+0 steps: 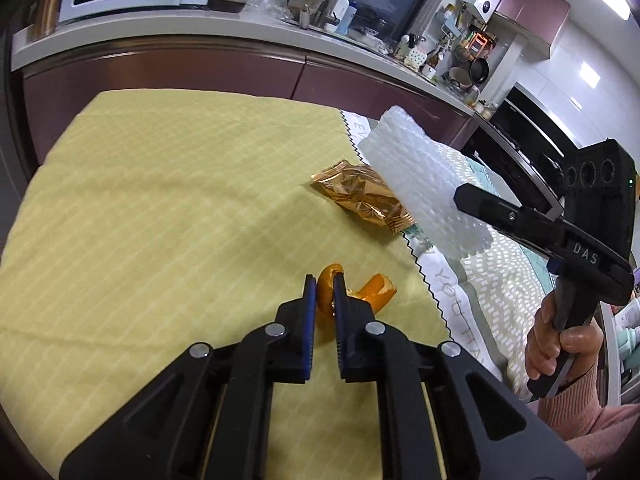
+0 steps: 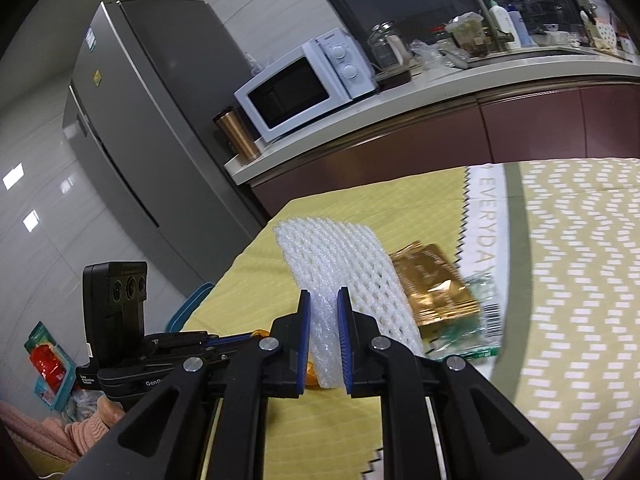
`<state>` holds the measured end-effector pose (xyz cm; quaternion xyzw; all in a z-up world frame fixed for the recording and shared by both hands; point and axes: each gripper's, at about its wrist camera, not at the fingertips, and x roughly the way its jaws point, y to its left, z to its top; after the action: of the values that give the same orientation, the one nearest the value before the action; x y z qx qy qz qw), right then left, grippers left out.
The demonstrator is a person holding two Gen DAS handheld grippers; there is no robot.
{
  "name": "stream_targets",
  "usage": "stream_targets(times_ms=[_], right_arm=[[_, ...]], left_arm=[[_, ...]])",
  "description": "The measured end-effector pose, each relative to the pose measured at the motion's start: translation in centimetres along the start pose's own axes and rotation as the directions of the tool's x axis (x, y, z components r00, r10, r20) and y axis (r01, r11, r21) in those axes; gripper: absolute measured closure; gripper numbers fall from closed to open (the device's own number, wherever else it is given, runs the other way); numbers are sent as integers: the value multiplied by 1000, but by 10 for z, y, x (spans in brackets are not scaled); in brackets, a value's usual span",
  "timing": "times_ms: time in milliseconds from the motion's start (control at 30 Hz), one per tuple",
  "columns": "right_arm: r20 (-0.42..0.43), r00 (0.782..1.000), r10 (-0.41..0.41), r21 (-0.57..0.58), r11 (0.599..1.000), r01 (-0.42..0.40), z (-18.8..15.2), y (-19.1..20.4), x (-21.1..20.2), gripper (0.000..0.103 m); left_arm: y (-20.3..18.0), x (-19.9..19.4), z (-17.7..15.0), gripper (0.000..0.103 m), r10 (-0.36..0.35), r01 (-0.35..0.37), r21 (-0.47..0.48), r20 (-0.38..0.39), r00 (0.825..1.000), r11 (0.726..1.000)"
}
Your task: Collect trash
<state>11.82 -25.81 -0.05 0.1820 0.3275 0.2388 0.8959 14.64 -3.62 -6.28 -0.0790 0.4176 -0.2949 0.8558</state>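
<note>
We see our left hand-held gripper (image 1: 324, 280) closed on a curled piece of orange peel (image 1: 328, 300), its blue-padded fingers (image 1: 309, 300) pinching the strip on both sides just above the yellow checked tablecloth (image 1: 160, 200). A second curl of the peel (image 1: 378, 292) sticks out to the right of the fingers, close to the cloth.

Our right hand-held gripper (image 2: 324, 300) clamps a white foam fruit net (image 2: 340, 264); from the left wrist view the net (image 1: 424, 184) is lifted off the table, tilted, and overlaps the view of a crumpled gold foil wrapper (image 1: 360, 196) that lies on the yellow cloth near its zigzag edge. In the right wrist view the gold wrapper (image 2: 432, 288) sits just right of the net, and a clear green-printed plastic wrapper (image 2: 472, 332) lies beside it, partly on a white cloth with lettering (image 2: 480, 216).

Behind the table, the kitchen counter (image 2: 400, 96) carries a white microwave (image 2: 296, 88), and a grey refrigerator (image 2: 132, 120) stands at its end.
</note>
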Motion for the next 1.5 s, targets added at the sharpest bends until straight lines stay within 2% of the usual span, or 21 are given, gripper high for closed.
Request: stream_targets(times_ms=[333,767,1500], right_arm=[[-28,998,53,-23,998,-53,-8,25,18,91],[-68,992,107,-40,993,-110,-14,49,40,91],[-135,974,184,-78,978,-195,-21,87,77,91]], left_arm=[[20,-41,-6,94,61,-60,-19,60,996,998],[43,-85,-19,94,104,-98,-64,109,989,993],[78,-147,-36,94,203,-177,-153,174,963,972]])
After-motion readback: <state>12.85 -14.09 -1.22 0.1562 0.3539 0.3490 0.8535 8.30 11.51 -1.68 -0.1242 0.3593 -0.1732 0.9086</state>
